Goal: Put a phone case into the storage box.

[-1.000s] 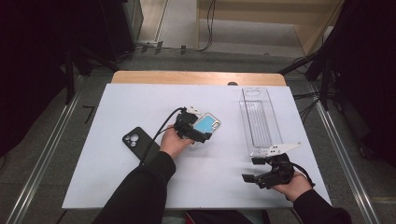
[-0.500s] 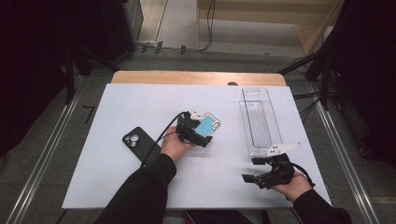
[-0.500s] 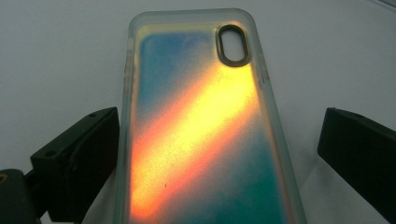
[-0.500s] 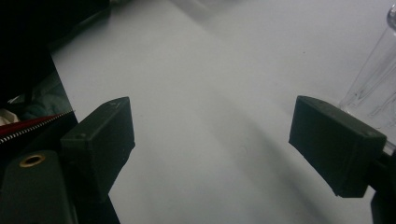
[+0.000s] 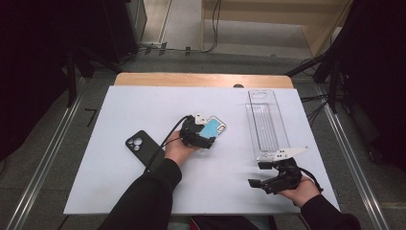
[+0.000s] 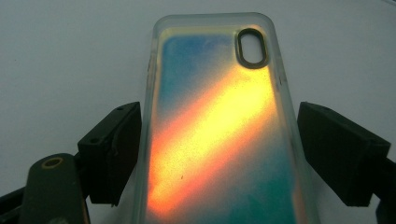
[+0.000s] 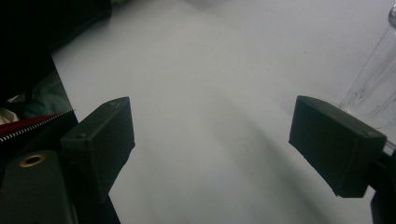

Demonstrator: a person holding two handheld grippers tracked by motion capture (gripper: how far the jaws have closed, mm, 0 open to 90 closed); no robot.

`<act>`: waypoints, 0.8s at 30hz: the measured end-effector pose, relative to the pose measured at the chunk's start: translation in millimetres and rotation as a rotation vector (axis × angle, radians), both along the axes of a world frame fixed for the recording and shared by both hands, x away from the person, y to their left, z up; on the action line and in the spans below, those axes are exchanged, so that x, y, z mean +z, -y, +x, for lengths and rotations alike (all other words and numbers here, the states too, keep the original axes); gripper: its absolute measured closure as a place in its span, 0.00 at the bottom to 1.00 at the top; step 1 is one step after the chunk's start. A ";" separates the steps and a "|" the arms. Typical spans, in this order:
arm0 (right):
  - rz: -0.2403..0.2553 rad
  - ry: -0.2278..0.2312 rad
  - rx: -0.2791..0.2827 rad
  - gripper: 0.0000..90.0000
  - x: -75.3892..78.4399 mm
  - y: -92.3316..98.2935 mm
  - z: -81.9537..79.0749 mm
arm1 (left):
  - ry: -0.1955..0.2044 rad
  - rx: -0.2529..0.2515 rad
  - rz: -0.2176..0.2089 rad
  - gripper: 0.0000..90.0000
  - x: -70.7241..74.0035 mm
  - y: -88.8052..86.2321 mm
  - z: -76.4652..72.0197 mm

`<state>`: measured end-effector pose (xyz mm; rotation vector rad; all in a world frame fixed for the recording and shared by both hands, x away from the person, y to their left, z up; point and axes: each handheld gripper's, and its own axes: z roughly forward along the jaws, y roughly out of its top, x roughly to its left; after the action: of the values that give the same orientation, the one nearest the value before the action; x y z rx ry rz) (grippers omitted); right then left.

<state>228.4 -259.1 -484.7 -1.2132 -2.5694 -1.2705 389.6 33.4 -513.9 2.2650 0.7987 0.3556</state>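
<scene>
In the high view we see the left gripper [image 5: 205, 136] near the middle of the white table [image 5: 119, 182]. It sits over the near end of the phone case [image 5: 214, 128], a clear case with a blue inside. A black phone [image 5: 141, 146] lies face down just to the left of the case, beyond the left hand. A clear plastic tray [image 5: 265, 122] lies well to the right of the case, and the right gripper [image 5: 268, 179] rests just in front of the tray's near end.

In the left gripper view the phone case [image 6: 219, 130] lies flat on the table between our two jaws. Its colours here are blue, orange and yellow. The jaws have just been closing, but a thin gap remains at each side, so the gripper is not yet pressing on the case.

In the right gripper view the jaws stand wide apart with only bare table [image 7: 210, 93] between them. The tray [image 7: 373, 93] edge is at the right.
</scene>
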 end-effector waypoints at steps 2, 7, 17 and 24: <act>0.001 0.000 0.000 0.14 0.0 0.0 0.0 | -0.002 0.000 0.000 0.19 0.2 -0.1 0.0; 0.000 0.000 0.005 0.14 -0.2 0.1 0.5 | -0.008 0.002 0.007 0.19 1.4 0.2 0.1; 0.003 -0.002 0.005 0.14 0.0 0.1 0.4 | -0.026 0.000 -0.008 0.19 13.3 -4.9 0.7; 0.005 0.001 0.005 0.14 0.1 0.1 0.7 | -0.030 -0.029 -0.022 0.19 34.8 -8.1 -3.2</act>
<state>229.0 -259.1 -484.5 -1.2054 -2.5663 -1.2761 386.4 41.5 -479.2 2.2637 0.7808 0.2986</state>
